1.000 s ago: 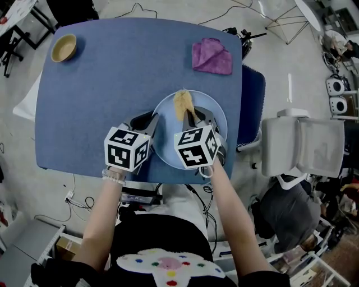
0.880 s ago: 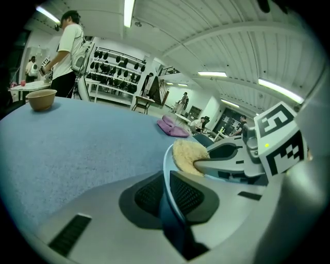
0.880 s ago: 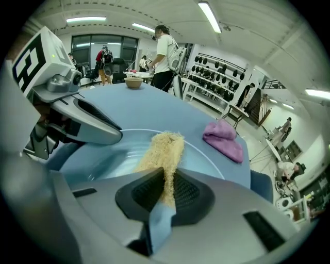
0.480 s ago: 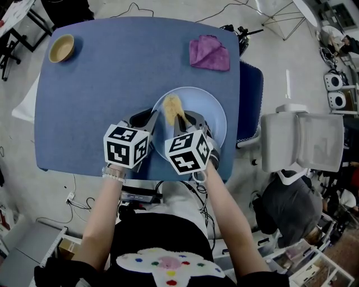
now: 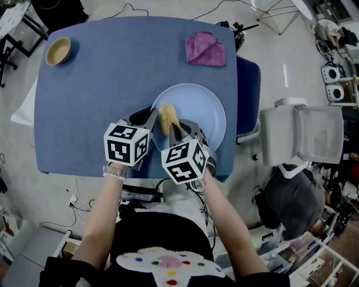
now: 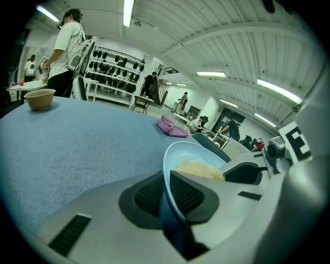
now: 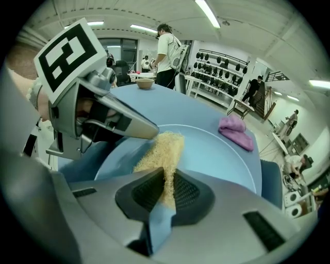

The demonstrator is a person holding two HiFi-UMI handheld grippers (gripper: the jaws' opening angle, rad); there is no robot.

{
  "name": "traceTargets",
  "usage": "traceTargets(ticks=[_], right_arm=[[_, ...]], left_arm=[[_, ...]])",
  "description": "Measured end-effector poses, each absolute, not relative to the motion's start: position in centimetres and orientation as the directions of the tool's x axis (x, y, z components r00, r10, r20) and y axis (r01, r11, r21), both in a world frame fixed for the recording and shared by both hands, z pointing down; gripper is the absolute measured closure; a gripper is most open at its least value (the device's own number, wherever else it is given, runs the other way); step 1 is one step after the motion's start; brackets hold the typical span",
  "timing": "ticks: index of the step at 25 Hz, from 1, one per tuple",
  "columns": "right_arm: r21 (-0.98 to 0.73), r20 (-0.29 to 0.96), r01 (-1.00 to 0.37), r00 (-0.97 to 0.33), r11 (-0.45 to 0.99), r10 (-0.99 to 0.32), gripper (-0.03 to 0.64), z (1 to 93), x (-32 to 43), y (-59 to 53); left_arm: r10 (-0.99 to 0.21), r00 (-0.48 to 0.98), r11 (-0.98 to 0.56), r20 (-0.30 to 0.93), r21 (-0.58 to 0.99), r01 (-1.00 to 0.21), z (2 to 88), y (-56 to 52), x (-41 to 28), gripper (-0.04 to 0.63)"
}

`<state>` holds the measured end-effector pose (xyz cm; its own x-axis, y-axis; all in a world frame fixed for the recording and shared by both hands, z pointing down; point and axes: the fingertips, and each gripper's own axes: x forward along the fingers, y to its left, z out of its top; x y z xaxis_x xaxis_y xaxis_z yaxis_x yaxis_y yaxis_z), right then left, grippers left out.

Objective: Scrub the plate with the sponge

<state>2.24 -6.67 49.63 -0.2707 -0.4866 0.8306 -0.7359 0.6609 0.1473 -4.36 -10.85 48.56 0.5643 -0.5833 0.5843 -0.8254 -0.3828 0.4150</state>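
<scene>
1. My left tool (image 5: 149,116) is clamped on the left rim of the plate (image 5: 203,106), at the lower centre of the blue counter (image 5: 101,84).
2. My right tool (image 5: 177,131) pinches the sponge (image 5: 167,116), which rests on the plate's left part.
3. The sponge's long axis runs up-frame from the right tool. Most of the bare plate lies to its right, so I judge the next stroke goes rightward.

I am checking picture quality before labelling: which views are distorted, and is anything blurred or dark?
Head view: evenly lit and sharp, plate and sponge clear. Left gripper view: strong fisheye bending, black corners, bright ceiling lights. Right gripper view: same fisheye, black corners, sharp.
</scene>
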Motion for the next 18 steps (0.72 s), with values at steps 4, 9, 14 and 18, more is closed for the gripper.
traceTargets(ticks=[4,9,14,18], right_arm=[[0.147,0.836,-0.723,-0.273,0.675,-0.475,0.575,49.6,2.1,-5.3],[0.137,0.849,-0.694,-0.285,0.707,-0.444,0.575,49.8,1.8,-3.4],[0.146,0.862,-0.652,-0.286,0.744,-0.419,0.575,49.9,1.6,-1.5],[0.2,0.875,-0.562,-0.266,0.802,-0.404,0.575,50.1,1.8,-0.3]], left_arm=[[-0.58,0.567,-0.391,0.585,0.411,-0.824,48.5,-10.9,-4.3,0.545],[-0.58,0.566,-0.392,0.586,0.408,-0.824,48.5,-11.0,-4.3,0.545],[-0.579,0.567,-0.392,0.586,0.41,-0.824,48.5,-10.9,-4.4,0.545],[-0.579,0.567,-0.393,0.586,0.408,-0.824,48.5,-11.0,-4.3,0.545]])
